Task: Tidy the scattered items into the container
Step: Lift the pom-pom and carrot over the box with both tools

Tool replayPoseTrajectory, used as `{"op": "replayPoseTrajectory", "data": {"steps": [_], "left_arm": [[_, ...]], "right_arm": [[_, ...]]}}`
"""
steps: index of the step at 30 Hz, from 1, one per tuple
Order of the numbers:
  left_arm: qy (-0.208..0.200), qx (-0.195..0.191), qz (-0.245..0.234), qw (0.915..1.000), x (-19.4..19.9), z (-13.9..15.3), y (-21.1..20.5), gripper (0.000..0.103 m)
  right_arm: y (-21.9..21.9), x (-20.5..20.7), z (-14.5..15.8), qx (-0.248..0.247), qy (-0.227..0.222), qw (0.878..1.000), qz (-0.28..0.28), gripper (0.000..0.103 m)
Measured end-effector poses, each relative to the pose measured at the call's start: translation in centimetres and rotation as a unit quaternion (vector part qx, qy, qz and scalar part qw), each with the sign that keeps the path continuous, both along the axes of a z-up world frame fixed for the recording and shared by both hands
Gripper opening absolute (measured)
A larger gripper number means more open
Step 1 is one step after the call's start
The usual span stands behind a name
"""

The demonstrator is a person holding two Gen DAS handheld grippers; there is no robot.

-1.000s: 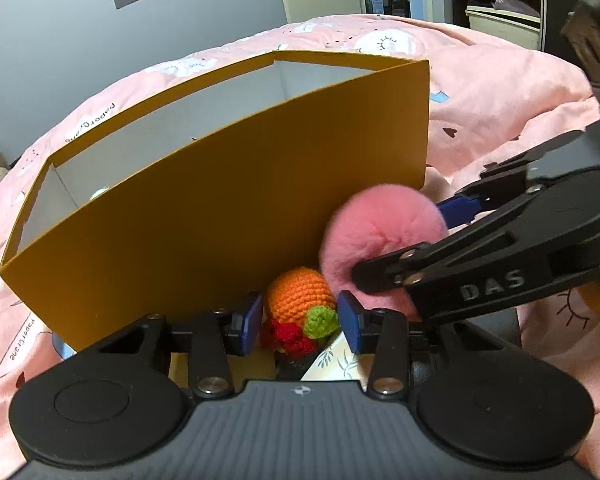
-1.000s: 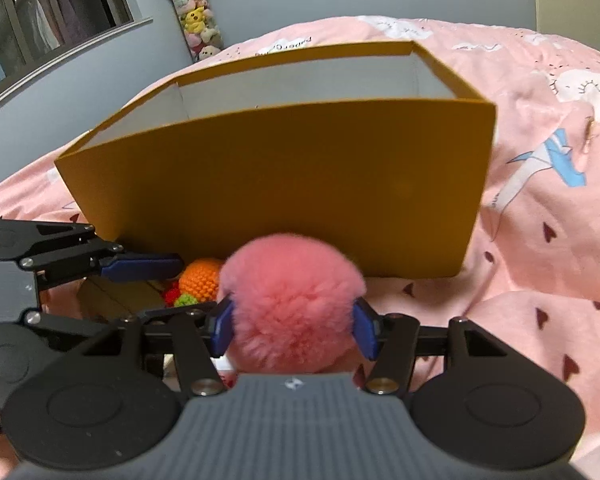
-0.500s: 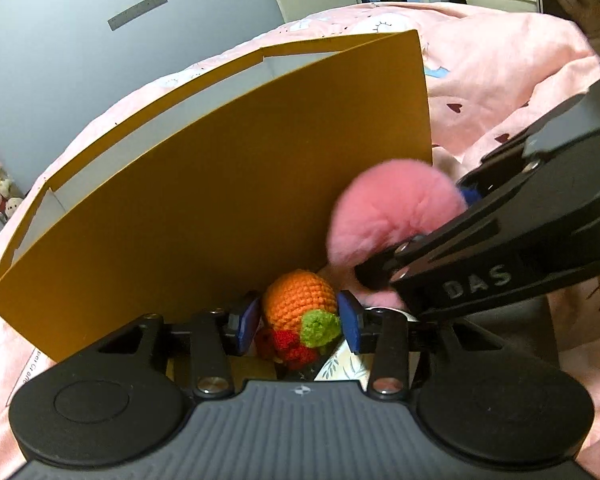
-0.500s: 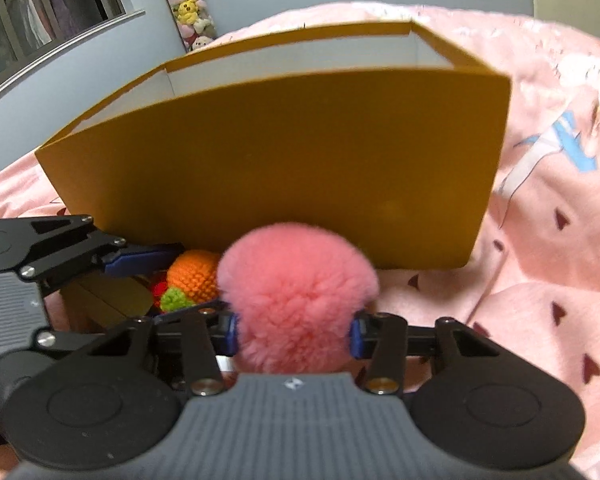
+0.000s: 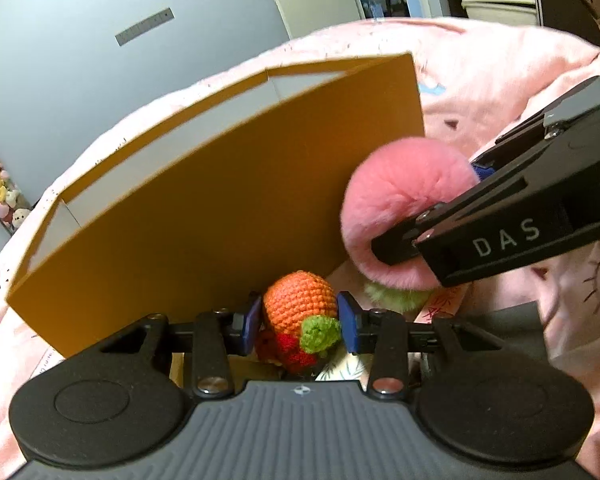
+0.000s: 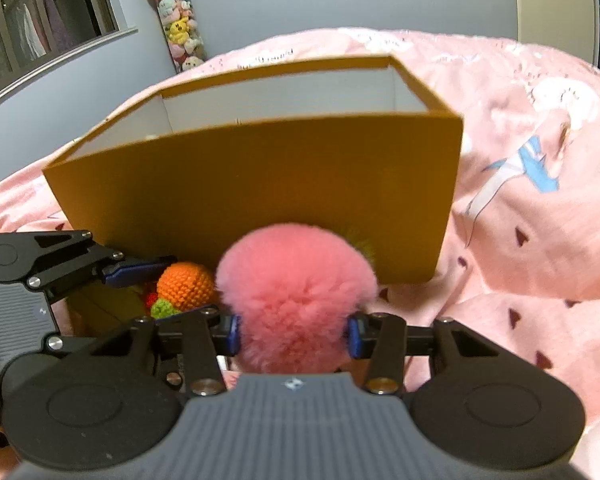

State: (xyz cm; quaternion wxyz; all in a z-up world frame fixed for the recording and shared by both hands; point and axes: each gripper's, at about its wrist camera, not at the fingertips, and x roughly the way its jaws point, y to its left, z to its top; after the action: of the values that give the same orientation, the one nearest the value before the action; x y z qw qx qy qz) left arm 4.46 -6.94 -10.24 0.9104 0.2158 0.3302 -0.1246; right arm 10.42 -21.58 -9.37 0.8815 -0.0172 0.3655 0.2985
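Note:
A crocheted orange toy [image 5: 300, 300] with a green and red tuft sits between the blue pads of my left gripper [image 5: 300, 322]. The jaws are closing and the pads press its sides. A fluffy pink pompom [image 6: 296, 288] is squeezed between the pads of my right gripper [image 6: 294, 332]; the pompom [image 5: 404, 192] also shows from the side in the left wrist view. Both toys hang close in front of the near wall of the open mustard-yellow box [image 6: 260, 184], below its rim. The box's floor is hidden.
A green fluffy thing [image 5: 396, 300] lies under the pompom against the box. A patterned card [image 5: 340, 368] and a yellowish item [image 6: 100, 304] lie beneath the left gripper. The pink printed bedspread [image 6: 520, 220] spreads all round. Plush toys [image 6: 180, 36] hang on the far wall.
The right pads have closed in on the pompom and raised it slightly, uncovering green fluff beneath. The left wrist view has tilted, with the crochet toy staying between its pads.

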Motion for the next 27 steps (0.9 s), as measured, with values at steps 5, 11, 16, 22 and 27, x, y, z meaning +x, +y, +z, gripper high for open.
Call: {"op": "replayPoseTrajectory", "data": {"steps": [5, 11, 16, 22, 27], "left_arm": [[-0.014, -0.041, -0.007, 0.9990, -1.2, 2.9, 0.5, 0.046], [-0.035, -0.106, -0.022, 0.9935, -1.6, 7.5, 1.7, 0.046], [-0.056, -0.141, -0.025, 0.9881, 0.3, 10.9, 2.7, 0.046], [-0.077, -0.165, -0.010, 0.9833, 4.0, 13.2, 3.4, 0.046], [-0.047, -0.177, 0.001, 0.9830, 8.0, 12.6, 3.6, 0.046]], "right_arm": [[-0.8, -1.2, 2.7, 0.005, -0.037, 0.999, 0.004, 0.049], [-1.9, -1.1, 7.3, 0.025, -0.084, 0.996, 0.022, 0.049], [-2.1, 1.0, 10.7, 0.033, -0.107, 0.993, 0.040, 0.049], [-0.9, 4.0, 13.0, 0.030, -0.129, 0.990, 0.055, 0.049], [0.9, 7.2, 12.6, 0.010, -0.110, 0.992, 0.060, 0.049]]}}
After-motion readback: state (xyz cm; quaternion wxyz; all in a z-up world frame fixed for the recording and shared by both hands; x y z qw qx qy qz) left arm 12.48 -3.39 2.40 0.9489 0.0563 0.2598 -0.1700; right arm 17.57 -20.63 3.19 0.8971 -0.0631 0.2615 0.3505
